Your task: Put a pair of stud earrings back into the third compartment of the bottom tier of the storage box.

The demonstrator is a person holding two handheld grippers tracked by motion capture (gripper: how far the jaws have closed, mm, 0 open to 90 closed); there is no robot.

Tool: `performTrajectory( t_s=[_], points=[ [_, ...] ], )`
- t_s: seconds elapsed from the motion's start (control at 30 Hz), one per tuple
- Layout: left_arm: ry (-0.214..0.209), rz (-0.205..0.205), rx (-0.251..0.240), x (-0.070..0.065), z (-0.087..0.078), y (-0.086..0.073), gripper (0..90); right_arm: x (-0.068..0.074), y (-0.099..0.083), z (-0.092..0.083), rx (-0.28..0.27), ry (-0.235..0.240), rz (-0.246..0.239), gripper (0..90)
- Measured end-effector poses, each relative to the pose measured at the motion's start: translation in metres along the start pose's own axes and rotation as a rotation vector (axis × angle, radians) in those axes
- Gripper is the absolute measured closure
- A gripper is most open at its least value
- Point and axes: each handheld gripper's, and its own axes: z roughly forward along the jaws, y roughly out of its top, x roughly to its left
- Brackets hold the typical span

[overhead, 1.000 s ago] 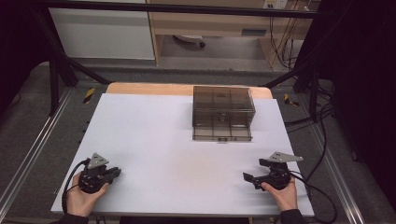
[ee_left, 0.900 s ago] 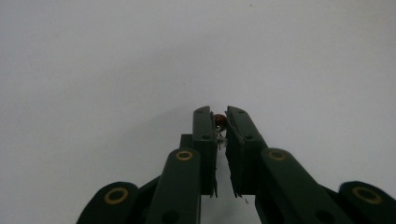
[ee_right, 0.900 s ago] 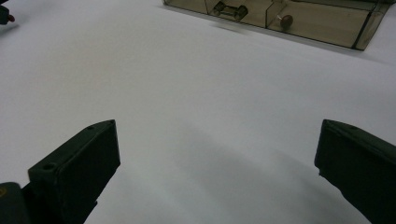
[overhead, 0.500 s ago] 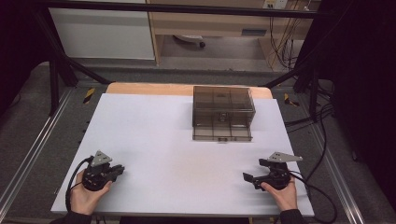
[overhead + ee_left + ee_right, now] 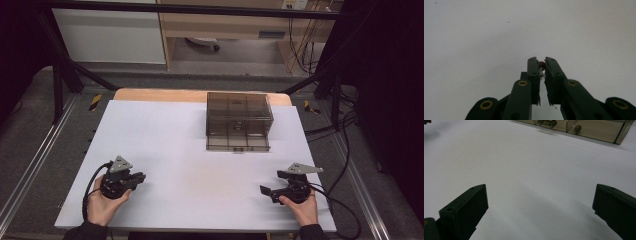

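- The table point(image 5: 190, 150) is a white sheet; a smoky clear box point(image 5: 239, 120) with compartments stands at about 12 o'clock from the table's middle, toward its far edge.
- In the right gripper view the box point(image 5: 584, 127) lies at 12 o'clock, with a small brown piece point(image 5: 577, 128) in one compartment.
- Nothing lies on the sheet between your grippers and the box.
- Your left gripper point(image 5: 136, 178) sits at 8 o'clock on the table; its jaws are pressed together on a bead point(image 5: 542, 64).
- The bead is small, round and reddish-brown, pinched at the jaw tips, with a bit of thin wire just below it.
- Your right gripper point(image 5: 266, 191) is at 4 o'clock, jaws spread wide with bare sheet between them.
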Motion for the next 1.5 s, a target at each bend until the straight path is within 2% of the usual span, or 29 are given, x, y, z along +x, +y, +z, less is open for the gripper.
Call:
performTrajectory(
  t_s=[0.5, 0.93, 1.07, 1.5],
  points=[
    [-0.068, 0.071, -0.032, -0.037, 0.024, 0.047, 82.5, 0.0, 0.0, 0.0, 0.002, 0.0, 0.001, 0.6],
    [-0.126, 0.125, -0.039, -0.072, 0.064, 0.094, 82.4, 0.0, 0.0, -0.001, 0.003, -0.002, 0.002, 0.6],
    [-0.153, 0.125, -0.044, -0.084, 0.075, 0.107, 82.5, 0.0, 0.0, -0.001, 0.0, 0.001, 0.006, 0.7],
    [-0.19, 0.175, -0.039, -0.117, 0.11, 0.148, 82.5, 0.0, 0.0, -0.001, 0.0, -0.002, 0.0, 0.6]
  ],
)
